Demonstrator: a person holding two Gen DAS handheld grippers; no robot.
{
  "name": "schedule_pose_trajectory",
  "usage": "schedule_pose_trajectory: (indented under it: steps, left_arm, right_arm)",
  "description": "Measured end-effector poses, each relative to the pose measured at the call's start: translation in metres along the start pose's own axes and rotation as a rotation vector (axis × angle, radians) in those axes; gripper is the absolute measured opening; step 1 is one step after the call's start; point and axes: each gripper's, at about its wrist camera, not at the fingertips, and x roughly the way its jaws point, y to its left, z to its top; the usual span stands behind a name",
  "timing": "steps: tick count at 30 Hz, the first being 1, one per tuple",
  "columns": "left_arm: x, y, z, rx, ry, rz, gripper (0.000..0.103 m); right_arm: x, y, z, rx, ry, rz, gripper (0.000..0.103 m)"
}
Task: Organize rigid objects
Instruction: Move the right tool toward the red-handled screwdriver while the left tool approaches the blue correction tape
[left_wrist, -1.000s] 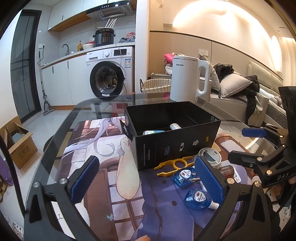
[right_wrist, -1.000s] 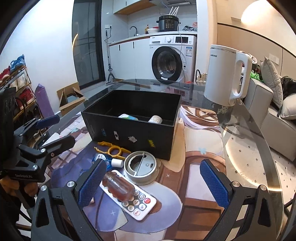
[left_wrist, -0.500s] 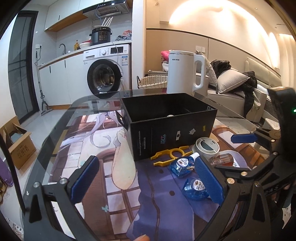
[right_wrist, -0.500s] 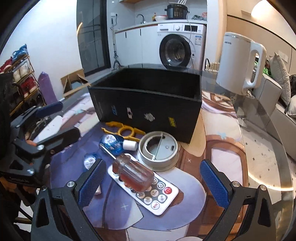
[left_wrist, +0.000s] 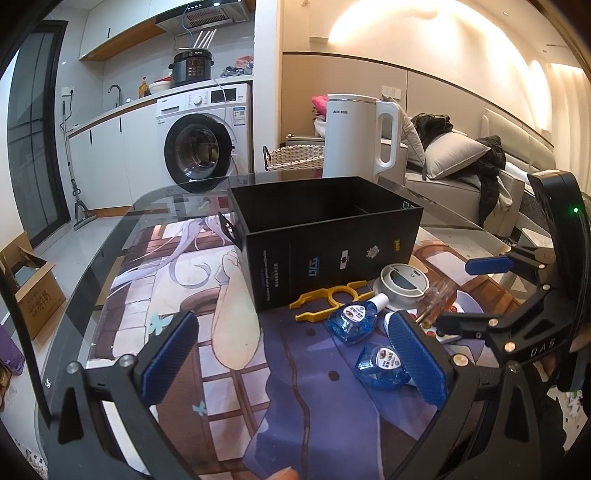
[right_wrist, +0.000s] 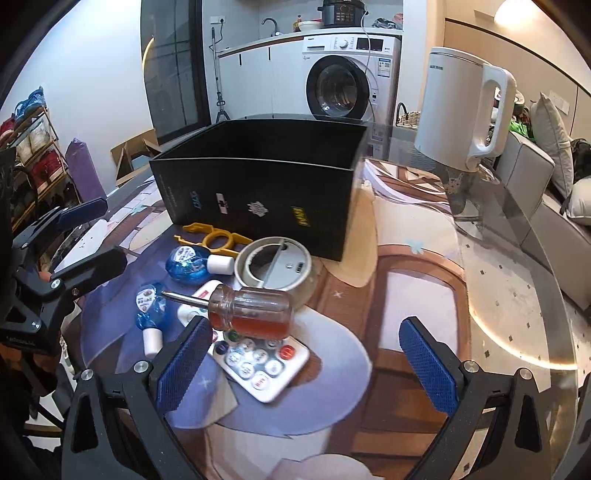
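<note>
Left claw (left_wrist: 291, 365): mine, spread wide, holding nothing, low over the mat.
Bottles (right_wrist: 186, 263): two blue ones lie loose, near the box, waiting to go in.
Screwdriver (right_wrist: 251, 308): across the remote (right_wrist: 258, 363), just ahead of my right claw (right_wrist: 306, 363), spread and empty; likely my next pick.
Box (right_wrist: 266, 188): open-topped, behind the clutter.
Change: both claws sit lower and closer than a second ago; box interior now hidden.

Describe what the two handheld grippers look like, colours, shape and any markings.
Both the left gripper and the right gripper are matte black angular frames with silver screws. Each finger carries a blue, fine-textured pad. The right gripper's body shows white "DAS" lettering and a small green light. No cables or sleeves visible.
</note>
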Motion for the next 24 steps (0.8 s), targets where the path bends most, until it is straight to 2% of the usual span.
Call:
schedule_pose_trajectory:
  steps: [3,15,24]
  left_arm:
    - [0.001,-0.001,-0.001,0.007,0.004,-0.001,0.103]
    - [0.003,0.007,-0.001,-0.023,0.011,0.002,0.103]
    - [0.003,0.013,-0.001,-0.043,0.012,0.010,0.103]
  right_arm:
    - [-0.001,-0.002,0.001,0.005,-0.004,-0.009,0.103]
    - [0.009,0.027,0.006,0.002,-0.003,0.065,0.103]
    - [0.018,0.033,0.010,0.045,-0.003,0.031,0.103]
